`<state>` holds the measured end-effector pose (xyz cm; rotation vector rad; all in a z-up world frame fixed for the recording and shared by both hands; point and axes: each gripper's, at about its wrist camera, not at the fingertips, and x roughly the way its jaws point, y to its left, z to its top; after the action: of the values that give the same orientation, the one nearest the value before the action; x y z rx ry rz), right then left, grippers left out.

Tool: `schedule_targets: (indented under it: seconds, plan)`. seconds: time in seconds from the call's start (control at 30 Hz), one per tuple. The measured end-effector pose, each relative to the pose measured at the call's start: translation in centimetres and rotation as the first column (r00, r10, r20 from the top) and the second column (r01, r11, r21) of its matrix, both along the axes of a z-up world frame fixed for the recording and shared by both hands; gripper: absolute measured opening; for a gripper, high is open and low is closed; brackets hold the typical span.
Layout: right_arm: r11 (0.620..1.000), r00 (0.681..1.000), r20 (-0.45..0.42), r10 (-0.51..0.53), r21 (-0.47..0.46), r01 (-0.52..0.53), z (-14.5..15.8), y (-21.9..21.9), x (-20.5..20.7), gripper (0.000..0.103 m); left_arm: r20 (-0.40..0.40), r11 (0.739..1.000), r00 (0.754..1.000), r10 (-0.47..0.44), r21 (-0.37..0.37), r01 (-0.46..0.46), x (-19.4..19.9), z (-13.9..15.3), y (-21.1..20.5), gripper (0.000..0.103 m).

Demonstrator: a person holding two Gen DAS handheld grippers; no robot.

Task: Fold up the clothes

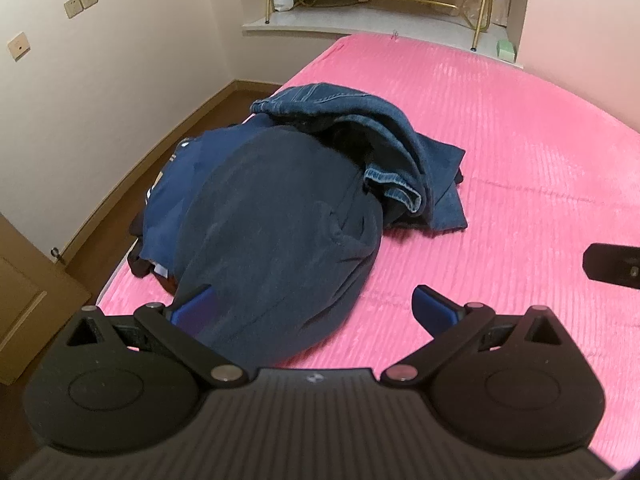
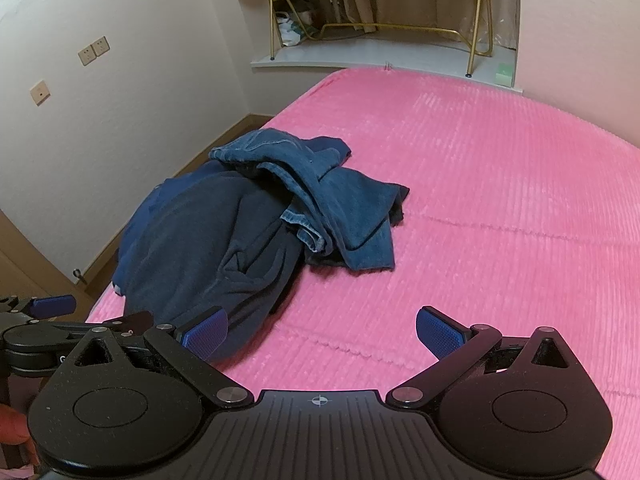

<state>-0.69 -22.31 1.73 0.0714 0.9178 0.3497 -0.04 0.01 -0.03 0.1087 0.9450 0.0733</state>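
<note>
A pile of clothes lies on the left side of a pink bed [image 1: 500, 152]. A dark navy garment [image 1: 272, 240] is nearest, blue jeans [image 1: 372, 132] lie crumpled on top behind it, and a brighter blue garment [image 1: 176, 192] lies to its left. My left gripper [image 1: 314, 312] is open, its jaws wide apart over the near edge of the navy garment. In the right wrist view the navy garment [image 2: 208, 256] and jeans [image 2: 328, 200] lie ahead to the left. My right gripper [image 2: 322, 332] is open and empty over the pink bed [image 2: 500, 200]. The left gripper's fingers [image 2: 54, 306] show at the left edge.
A wall with sockets [image 1: 80, 2] and a strip of brown floor [image 1: 132, 184] run along the bed's left side. A ledge with a gold metal frame [image 1: 400, 0] stands beyond the far end of the bed. A wooden door [image 1: 24, 300] is at near left.
</note>
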Motion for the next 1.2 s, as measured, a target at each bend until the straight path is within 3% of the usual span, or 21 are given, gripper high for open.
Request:
schedule_targets:
  seconds: [0.3, 1.2]
  plan:
    - [1.000, 1.000, -0.003, 0.000, 0.000, 0.000, -0.16, -0.26, -0.04, 0.103, -0.021, 0.998, 1.000, 0.013, -0.066, -0.014, -0.45, -0.55, 0.31, 0.102]
    - [1.000, 1.000, -0.007, -0.009, 0.005, 0.009, -0.59, -0.22, -0.26, 0.103, -0.032, 0.998, 0.999, -0.003, -0.056, 0.002, -0.34, -0.65, -0.02, 0.102]
